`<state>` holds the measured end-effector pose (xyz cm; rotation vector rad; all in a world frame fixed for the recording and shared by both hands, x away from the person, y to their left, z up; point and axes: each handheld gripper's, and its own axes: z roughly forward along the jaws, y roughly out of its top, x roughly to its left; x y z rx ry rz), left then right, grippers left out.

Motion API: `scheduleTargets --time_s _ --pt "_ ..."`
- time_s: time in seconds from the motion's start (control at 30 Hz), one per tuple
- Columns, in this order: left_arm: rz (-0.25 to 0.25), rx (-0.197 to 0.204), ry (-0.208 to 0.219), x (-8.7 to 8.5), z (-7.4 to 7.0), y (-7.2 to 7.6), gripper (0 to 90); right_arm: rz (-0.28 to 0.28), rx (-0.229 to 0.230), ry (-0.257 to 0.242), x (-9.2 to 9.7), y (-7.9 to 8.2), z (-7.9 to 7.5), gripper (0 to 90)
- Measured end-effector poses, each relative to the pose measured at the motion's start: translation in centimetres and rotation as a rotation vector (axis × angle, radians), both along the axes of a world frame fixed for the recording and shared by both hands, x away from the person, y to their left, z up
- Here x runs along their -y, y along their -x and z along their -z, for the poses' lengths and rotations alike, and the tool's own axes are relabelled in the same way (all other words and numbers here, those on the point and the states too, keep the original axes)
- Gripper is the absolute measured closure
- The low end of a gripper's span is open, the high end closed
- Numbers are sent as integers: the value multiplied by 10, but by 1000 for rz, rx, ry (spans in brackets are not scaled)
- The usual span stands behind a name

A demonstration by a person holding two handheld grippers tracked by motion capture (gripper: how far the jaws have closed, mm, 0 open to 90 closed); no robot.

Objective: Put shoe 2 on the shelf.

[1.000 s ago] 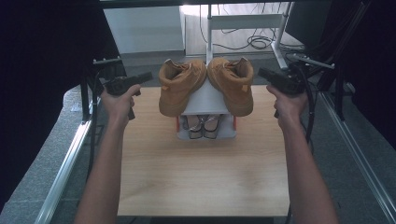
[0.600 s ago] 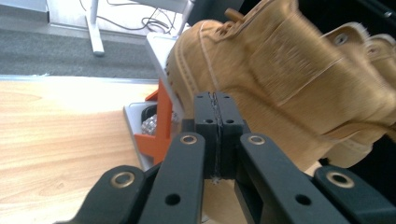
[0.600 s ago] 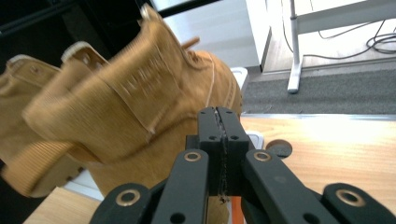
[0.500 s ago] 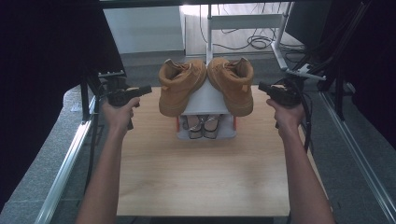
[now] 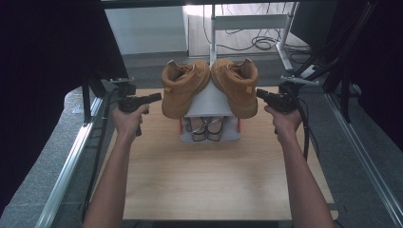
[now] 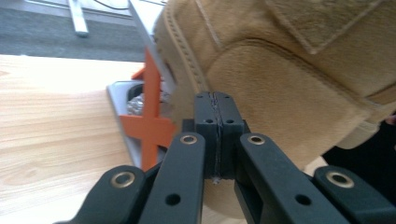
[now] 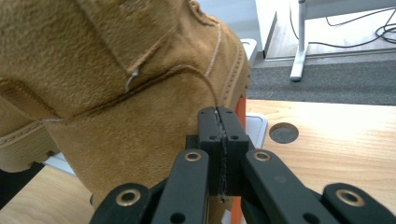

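In the high view, two tan boots sit at upper centre on a grey rack (image 5: 209, 102): the left boot (image 5: 183, 88) beside the left gripper (image 5: 157, 98), the right boot (image 5: 236, 85) beside the right gripper (image 5: 259, 93). In the left gripper view, the jaws are pressed together, empty, at lower centre, the left boot (image 6: 289, 79) behind. In the right gripper view, the jaws meet likewise before the right boot (image 7: 126, 93).

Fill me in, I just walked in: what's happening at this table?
A person holds a claw in each hand beside a pair of tan boots on a small grey rack. The left claw points at the left boot, the right claw at the right boot. Both claws are shut on nothing. Another pair of shoes sits underneath.
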<state>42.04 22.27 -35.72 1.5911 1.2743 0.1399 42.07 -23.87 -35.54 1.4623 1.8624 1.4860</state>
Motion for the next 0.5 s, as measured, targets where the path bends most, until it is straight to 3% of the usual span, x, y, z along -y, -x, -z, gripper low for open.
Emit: scheduleTargets --time_s 0.33,0.43,0.5 --pt "-8 3 -1 8 0 -1 900 9 4 18 -3 0 0 893" --pt "-10 8 17 15 0 -1 900 3 3 19 -6 0 0 893" --pt "-27 15 -1 18 -1 -2 900 -6 3 21 -10 1 0 893"
